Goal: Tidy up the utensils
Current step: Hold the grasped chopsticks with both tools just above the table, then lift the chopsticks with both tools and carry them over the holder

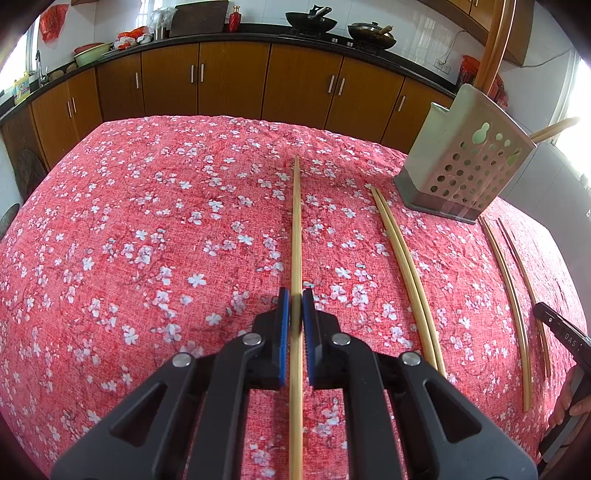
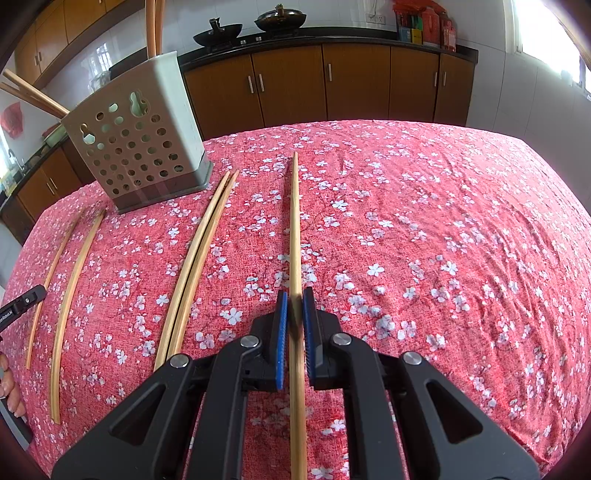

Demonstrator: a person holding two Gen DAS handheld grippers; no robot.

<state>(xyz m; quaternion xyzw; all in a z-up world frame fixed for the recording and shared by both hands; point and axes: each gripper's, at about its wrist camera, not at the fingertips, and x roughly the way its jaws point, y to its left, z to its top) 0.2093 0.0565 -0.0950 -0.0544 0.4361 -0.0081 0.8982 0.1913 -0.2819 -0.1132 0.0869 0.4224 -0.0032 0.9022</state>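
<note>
Bamboo chopsticks lie on a red floral tablecloth (image 1: 147, 229). My left gripper (image 1: 296, 306) is shut on one chopstick (image 1: 296, 229), which points away along the cloth. My right gripper (image 2: 295, 306) is shut on another chopstick (image 2: 294, 229) in the same way. A grey perforated utensil holder (image 1: 465, 166) stands upright at the far right in the left wrist view and at the far left in the right wrist view (image 2: 140, 147); several chopsticks stick out of its top. A loose pair (image 1: 406, 273) lies between the two held sticks; it also shows in the right wrist view (image 2: 195, 266).
Two more chopsticks (image 2: 66, 295) lie apart on the cloth in front of the holder. Brown kitchen cabinets (image 1: 229, 81) and a dark counter with woks (image 1: 312, 20) run behind the table. The other gripper's tip (image 1: 561, 332) shows at the right edge.
</note>
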